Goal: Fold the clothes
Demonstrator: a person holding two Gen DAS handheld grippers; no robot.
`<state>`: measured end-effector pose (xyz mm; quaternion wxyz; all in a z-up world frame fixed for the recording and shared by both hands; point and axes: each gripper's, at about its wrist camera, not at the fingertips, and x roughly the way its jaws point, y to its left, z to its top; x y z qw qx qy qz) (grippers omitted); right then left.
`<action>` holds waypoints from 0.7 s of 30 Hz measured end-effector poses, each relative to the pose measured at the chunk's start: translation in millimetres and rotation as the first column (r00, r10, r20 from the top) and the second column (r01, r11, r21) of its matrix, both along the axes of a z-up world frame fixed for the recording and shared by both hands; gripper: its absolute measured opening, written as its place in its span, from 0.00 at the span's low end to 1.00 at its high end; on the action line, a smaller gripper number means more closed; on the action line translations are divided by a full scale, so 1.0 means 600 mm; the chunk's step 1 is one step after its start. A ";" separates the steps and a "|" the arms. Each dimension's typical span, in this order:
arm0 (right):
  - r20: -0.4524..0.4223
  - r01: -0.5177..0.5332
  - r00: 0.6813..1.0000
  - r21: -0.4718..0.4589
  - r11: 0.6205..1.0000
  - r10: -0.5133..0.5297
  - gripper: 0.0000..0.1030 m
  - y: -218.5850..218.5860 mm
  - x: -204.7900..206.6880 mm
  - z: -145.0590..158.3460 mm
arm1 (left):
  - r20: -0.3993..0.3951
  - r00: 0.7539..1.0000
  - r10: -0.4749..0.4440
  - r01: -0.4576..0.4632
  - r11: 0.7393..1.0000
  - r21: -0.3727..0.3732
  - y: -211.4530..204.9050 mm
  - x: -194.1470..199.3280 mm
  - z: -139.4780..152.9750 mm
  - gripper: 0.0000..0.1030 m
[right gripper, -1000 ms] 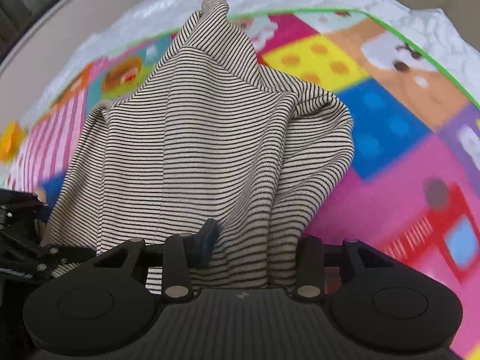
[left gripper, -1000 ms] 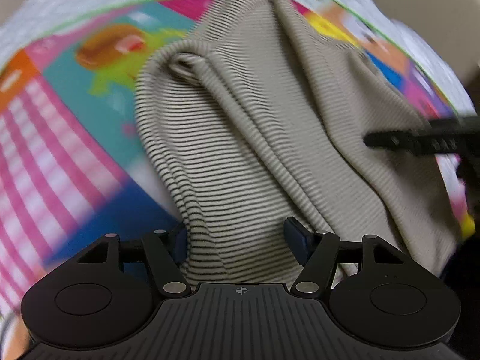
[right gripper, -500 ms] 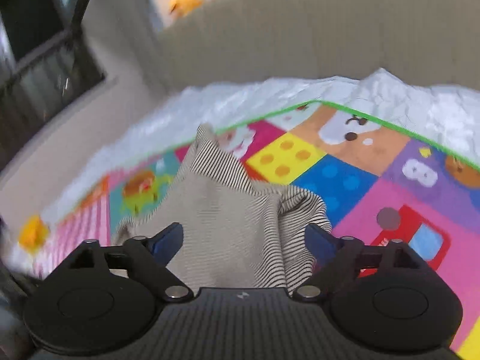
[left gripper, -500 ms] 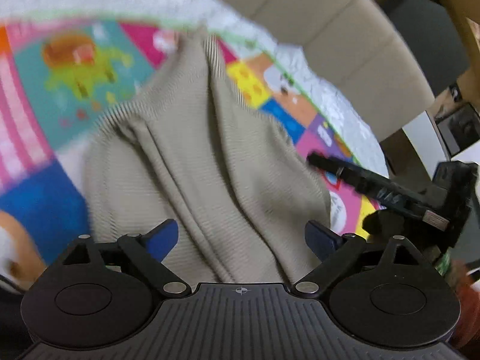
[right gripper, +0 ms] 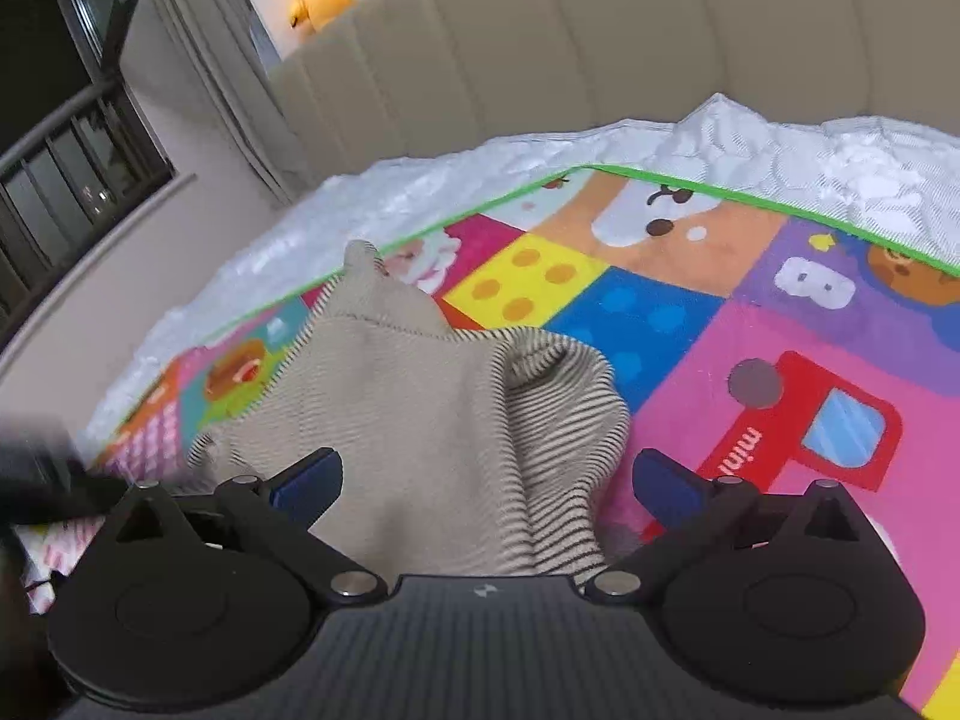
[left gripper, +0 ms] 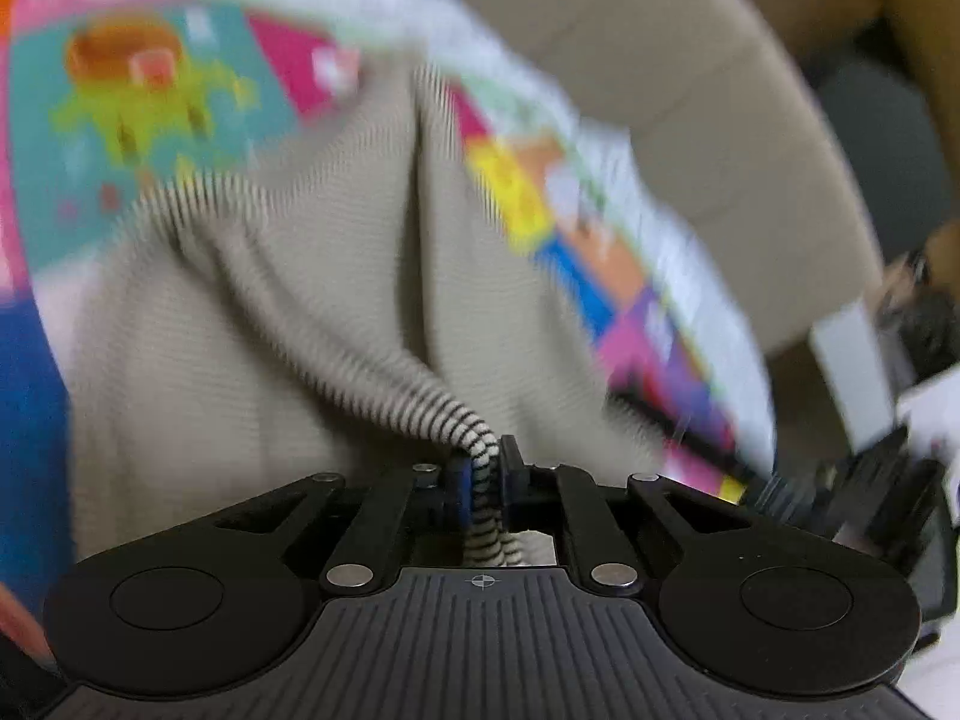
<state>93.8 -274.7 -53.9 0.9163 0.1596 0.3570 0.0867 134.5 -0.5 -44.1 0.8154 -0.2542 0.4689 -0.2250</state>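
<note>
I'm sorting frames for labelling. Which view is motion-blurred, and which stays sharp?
Left wrist view: beige striped knit garment and colourful play mat smeared, only the fold pinched in the left gripper crisp. Right wrist view: mostly sharp, open right gripper.

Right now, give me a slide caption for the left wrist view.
Left tongs pinch a fold of the striped top above the colourful play mat.

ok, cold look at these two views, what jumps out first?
The left gripper, shut on a ridge of the striped garment at the bottom centre of its view. Then the bright cartoon play mat under the garment, and the right gripper open wide over the cloth's near edge.
</note>
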 end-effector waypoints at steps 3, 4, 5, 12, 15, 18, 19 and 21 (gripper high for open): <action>-0.008 -0.027 1.000 -0.026 0.999 0.027 1.00 0.010 0.002 -0.003 | 0.170 0.974 0.153 -0.152 0.988 -0.021 0.087 0.032 0.079 0.09; -0.011 -0.038 0.999 -0.049 0.998 0.037 1.00 0.016 0.003 -0.005 | 0.207 0.956 0.207 -0.206 0.978 -0.026 0.117 0.041 0.096 0.09; -0.015 -0.049 0.999 -0.072 0.996 0.048 1.00 0.023 0.003 -0.006 | 0.242 0.933 0.267 -0.270 0.963 -0.021 0.152 0.049 0.112 0.09; -0.104 -0.133 0.988 -0.191 0.973 0.114 1.00 0.066 0.012 -0.029 | 0.079 0.867 0.492 -0.496 0.868 0.031 0.335 0.113 0.039 0.11; -0.216 -0.159 0.969 -0.191 0.969 0.117 1.00 0.071 0.030 -0.052 | 0.030 0.859 0.512 -0.512 0.857 0.055 0.359 0.107 0.007 0.20; -0.266 -0.179 0.957 -0.214 0.960 0.119 1.00 0.078 0.040 -0.058 | 0.054 0.842 0.538 -0.540 0.839 0.060 0.369 0.080 0.011 0.63; -0.278 -0.184 0.953 -0.222 0.957 0.119 1.00 0.080 0.042 -0.058 | 0.074 0.837 0.542 -0.546 0.836 0.054 0.371 0.070 0.021 0.67; -0.304 -0.202 0.944 -0.229 0.952 0.127 1.00 0.083 0.049 -0.051 | 0.116 0.844 0.523 -0.531 0.845 0.055 0.371 0.059 0.040 0.75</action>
